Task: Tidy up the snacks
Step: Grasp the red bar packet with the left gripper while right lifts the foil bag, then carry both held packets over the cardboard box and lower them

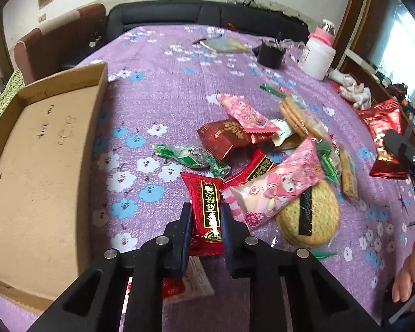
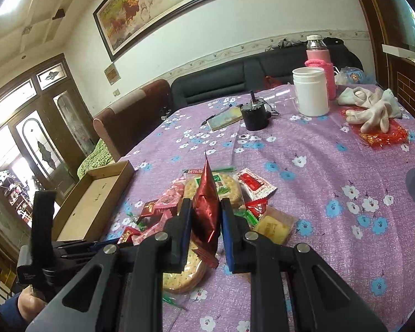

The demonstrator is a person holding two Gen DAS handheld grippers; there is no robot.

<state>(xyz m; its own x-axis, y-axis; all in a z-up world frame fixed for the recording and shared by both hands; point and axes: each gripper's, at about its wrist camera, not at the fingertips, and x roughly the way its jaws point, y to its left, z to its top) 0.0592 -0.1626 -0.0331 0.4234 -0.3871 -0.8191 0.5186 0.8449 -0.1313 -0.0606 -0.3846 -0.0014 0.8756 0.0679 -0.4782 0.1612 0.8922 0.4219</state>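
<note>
Clamping red snack packet (image 1: 207,210), left hand-held gripper (image 1: 206,215); right hand-held gripper (image 2: 206,213) pinching foil packet (image 2: 206,207).

The left gripper (image 1: 206,215) is clamped on a red snack packet (image 1: 206,207) lying on the purple flowered tablecloth (image 1: 157,88). To its left sits an open cardboard box (image 1: 41,166). Just right lie a pink packet (image 1: 279,191) over round crackers (image 1: 315,215). At the far right edge, the right gripper (image 1: 398,145) holds a shiny red packet (image 1: 381,127).
</note>
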